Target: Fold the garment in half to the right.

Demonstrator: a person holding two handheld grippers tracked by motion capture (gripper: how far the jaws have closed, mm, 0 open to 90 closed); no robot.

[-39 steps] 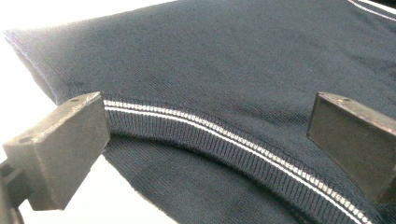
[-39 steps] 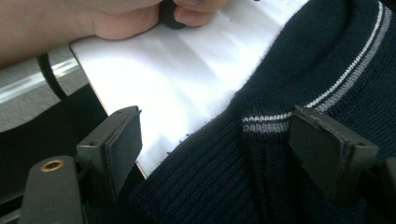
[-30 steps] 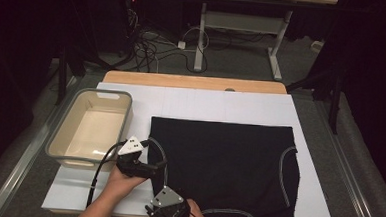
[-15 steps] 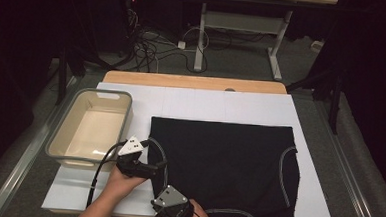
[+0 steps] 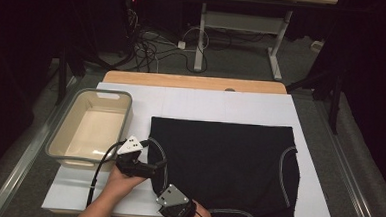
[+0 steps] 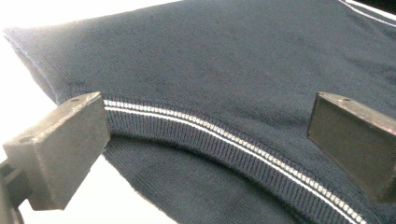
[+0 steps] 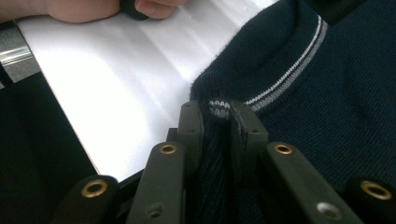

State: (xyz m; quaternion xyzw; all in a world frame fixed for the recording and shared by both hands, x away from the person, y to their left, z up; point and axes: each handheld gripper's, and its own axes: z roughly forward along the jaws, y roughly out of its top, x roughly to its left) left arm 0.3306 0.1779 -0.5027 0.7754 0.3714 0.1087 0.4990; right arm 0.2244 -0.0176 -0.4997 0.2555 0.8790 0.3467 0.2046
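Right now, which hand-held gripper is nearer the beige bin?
Left. The left hand-held gripper sits just off the beige bin, at its near right corner, jaws open over the dark garment. The right hand-held gripper is farther toward the table's near edge, clamped on the garment's edge.

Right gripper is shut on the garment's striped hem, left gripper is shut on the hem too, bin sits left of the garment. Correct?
Not quite: the left gripper is open. In the left gripper view its jaws stand wide apart over the garment, pressing nothing. The right gripper is shut on the striped hem, and the bin sits left of the garment.
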